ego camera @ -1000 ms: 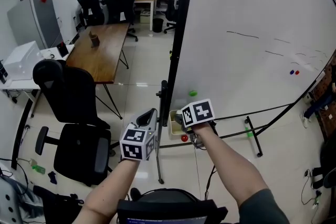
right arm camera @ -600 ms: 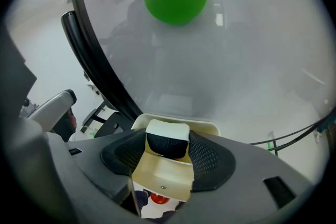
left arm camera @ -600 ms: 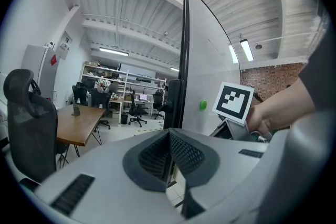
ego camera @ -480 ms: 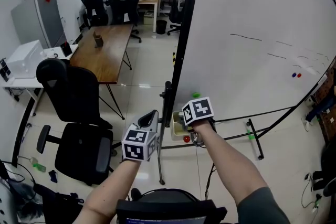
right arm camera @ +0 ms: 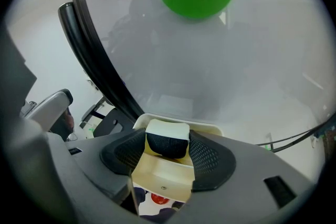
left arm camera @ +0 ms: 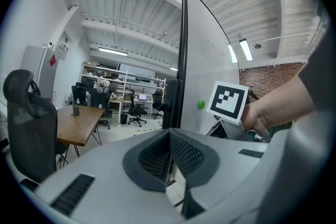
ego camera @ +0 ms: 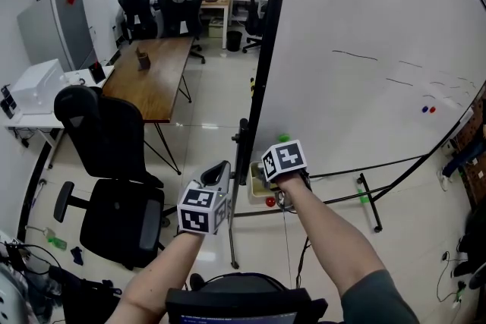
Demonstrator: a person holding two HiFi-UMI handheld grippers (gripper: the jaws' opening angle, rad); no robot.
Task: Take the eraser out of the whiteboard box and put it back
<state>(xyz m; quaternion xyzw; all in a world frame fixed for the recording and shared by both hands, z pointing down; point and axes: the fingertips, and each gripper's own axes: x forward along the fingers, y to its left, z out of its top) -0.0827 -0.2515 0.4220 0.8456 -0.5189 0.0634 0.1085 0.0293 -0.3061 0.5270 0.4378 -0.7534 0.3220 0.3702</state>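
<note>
Now the right gripper (right arm camera: 167, 147) has its fingers clamped on the eraser (right arm camera: 167, 132) at the box (right arm camera: 160, 180) against the whiteboard (right arm camera: 220, 65). The left gripper (left arm camera: 169, 153) has its fingers pressed together, empty.

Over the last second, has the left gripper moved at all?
No. In the head view the grey left gripper keeps the same offset, left of and below the whiteboard's black upright frame; only the camera shifted slightly.

Wooden table (ego camera: 148, 76), black chairs (ego camera: 106, 140), glossy tiled floor (ego camera: 206, 134)
</note>
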